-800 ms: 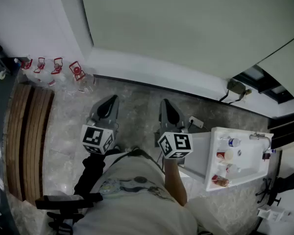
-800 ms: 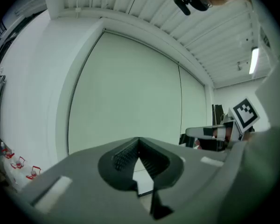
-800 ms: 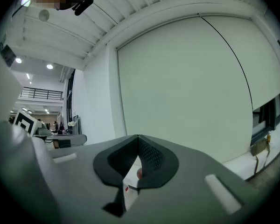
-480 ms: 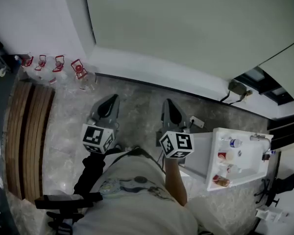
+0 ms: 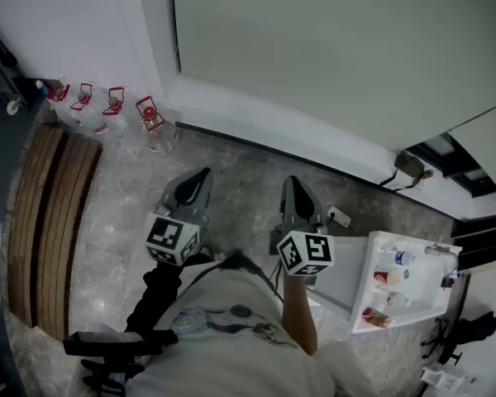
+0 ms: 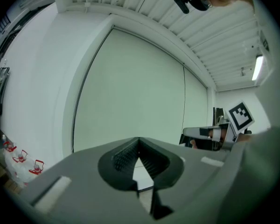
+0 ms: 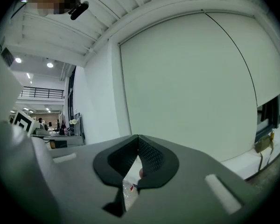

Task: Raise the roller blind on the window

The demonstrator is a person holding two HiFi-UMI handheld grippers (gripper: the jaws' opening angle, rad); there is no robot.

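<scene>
The roller blind (image 5: 339, 48) is a wide pale grey-green sheet that hangs down to the white sill (image 5: 256, 114). It fills the left gripper view (image 6: 130, 92) and the right gripper view (image 7: 186, 83). My left gripper (image 5: 200, 176) and right gripper (image 5: 291, 182) are held side by side at waist height, pointing at the window and well short of it. Both have their jaws closed tip to tip with nothing between them. The left gripper (image 6: 139, 139) and the right gripper (image 7: 138, 136) show the same in their own views.
A neighbouring blind panel at the right ends higher and leaves a dark strip of window (image 5: 446, 151). Several water bottles with red handles (image 5: 116, 106) stand by the wall. A wooden bench (image 5: 41, 222) lies left, a white table (image 5: 372, 242) with bottles right, a power strip (image 5: 339, 216) on the floor.
In the head view the whole scene has slid right and down, so more of the blind and left wall shows. Both grippers stay side by side and shut.
</scene>
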